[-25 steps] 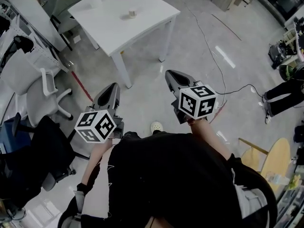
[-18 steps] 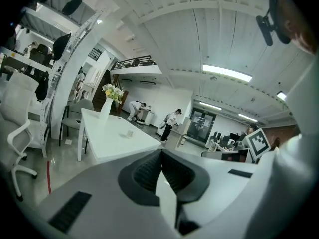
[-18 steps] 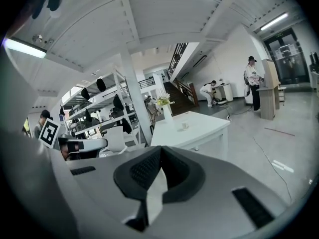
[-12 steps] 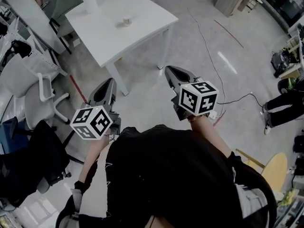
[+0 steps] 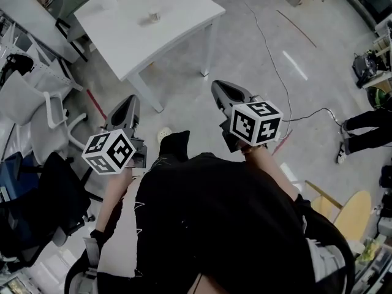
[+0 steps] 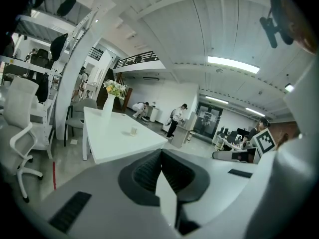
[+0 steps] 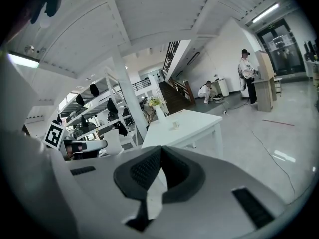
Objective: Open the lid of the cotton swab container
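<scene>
L gripper (image 5: 131, 99) & R gripper (image 5: 216, 86) nearer table (image 5: 184, 11) now, both pressed together, empty, swab container (image 5: 154, 16) on it

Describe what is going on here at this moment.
A person holds a gripper in each hand, out in front over the floor. The left gripper and right gripper are both shut and empty. They point toward a white table, where a small container sits near a vase of flowers. The table is not within reach, and nothing on it is being touched.
</scene>
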Available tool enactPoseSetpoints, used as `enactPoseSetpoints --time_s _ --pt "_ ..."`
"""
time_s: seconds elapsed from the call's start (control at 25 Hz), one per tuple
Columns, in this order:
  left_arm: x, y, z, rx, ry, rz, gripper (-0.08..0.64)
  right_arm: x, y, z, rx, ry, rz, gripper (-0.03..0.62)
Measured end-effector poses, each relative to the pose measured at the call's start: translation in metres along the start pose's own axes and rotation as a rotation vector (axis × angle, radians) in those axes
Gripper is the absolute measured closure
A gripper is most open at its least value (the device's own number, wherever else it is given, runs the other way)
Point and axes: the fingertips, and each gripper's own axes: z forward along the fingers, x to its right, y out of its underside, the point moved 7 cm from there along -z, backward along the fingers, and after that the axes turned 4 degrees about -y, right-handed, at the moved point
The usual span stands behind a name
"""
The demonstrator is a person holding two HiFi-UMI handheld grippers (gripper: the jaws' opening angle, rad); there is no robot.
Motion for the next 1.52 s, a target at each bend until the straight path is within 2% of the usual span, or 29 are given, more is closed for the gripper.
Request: enactPoseSetpoints --time_s 0.12,0.52,1.04,1.32,1.52 --pt "-0.001 -0.003 0.014 -0.010 0.008 -0.003 0.549 0.012 -0.001 -0.002 0.005 0.024 0.028 0.589" --pt "-0.009 -0.035 0.071 -0.013 0.068 0.057 0.549 0.040 -0.025 0.020 0.024 0.098 0.060 0.589" --pt "-0.063 -0.095 0.165 -0.029 0.149 0.066 0.549 0.064 -0.078 0.106 0.071 0.167 0.083 0.589" --pt "-0.085 -0.130 0.215 0.011 0.198 0.075 0.549 0.078 -0.103 0.135 0.119 0.232 0.087 0.589" --pt "-0.102 -0.145 0.244 0.010 0.234 0.061 0.549 0.083 -0.115 0.155 0.140 0.269 0.084 0.589"
